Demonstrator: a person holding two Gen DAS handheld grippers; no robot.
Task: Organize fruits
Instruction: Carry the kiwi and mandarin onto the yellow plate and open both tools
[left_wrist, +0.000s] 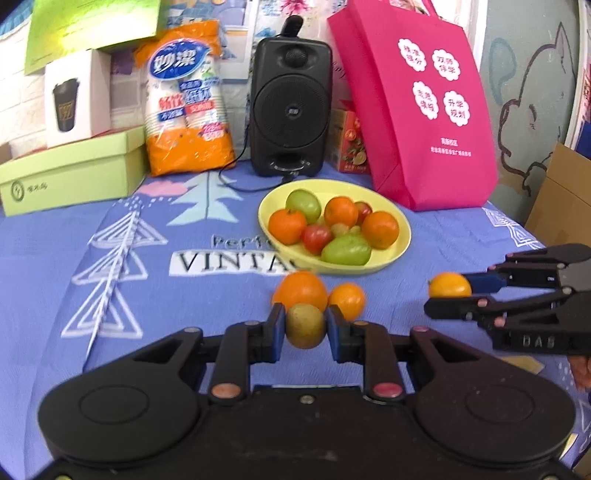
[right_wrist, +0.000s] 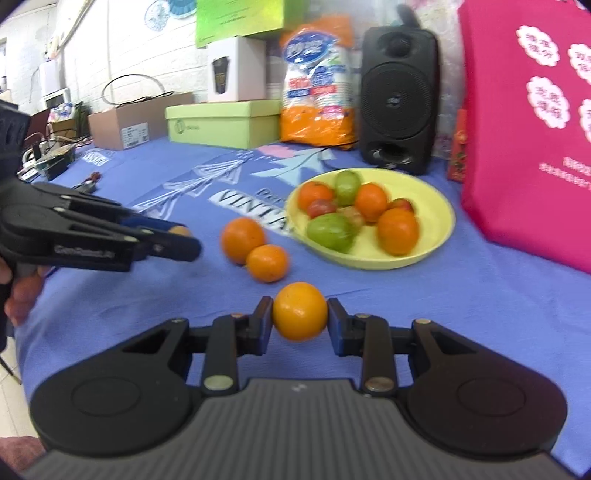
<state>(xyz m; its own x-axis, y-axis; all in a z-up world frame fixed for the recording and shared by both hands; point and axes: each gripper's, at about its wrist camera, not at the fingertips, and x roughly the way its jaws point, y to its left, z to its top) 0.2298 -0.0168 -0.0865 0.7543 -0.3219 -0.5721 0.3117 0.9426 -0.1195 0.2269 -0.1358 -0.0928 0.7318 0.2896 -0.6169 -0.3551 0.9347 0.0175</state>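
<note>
My left gripper (left_wrist: 306, 325) is shut on a brownish-green round fruit (left_wrist: 306, 330), held just above the blue cloth. In the right wrist view that gripper (right_wrist: 181, 236) comes in from the left. My right gripper (right_wrist: 300, 317) is shut on a yellow-orange fruit (right_wrist: 300, 312); the left wrist view shows it (left_wrist: 448, 285) at the right, pinched between the right gripper's fingers (left_wrist: 484, 282). Two oranges (right_wrist: 243, 240) (right_wrist: 267, 263) lie loose on the cloth near the yellow bowl (right_wrist: 439, 221), which holds oranges, green fruits and small red ones.
A black speaker (left_wrist: 290, 107), a pink tote bag (left_wrist: 417, 110), an orange pack of paper cups (left_wrist: 184, 103) and green and white boxes (left_wrist: 70, 173) line the back of the table. A hand (right_wrist: 22, 291) grips the left tool. Cardboard boxes sit at the far left.
</note>
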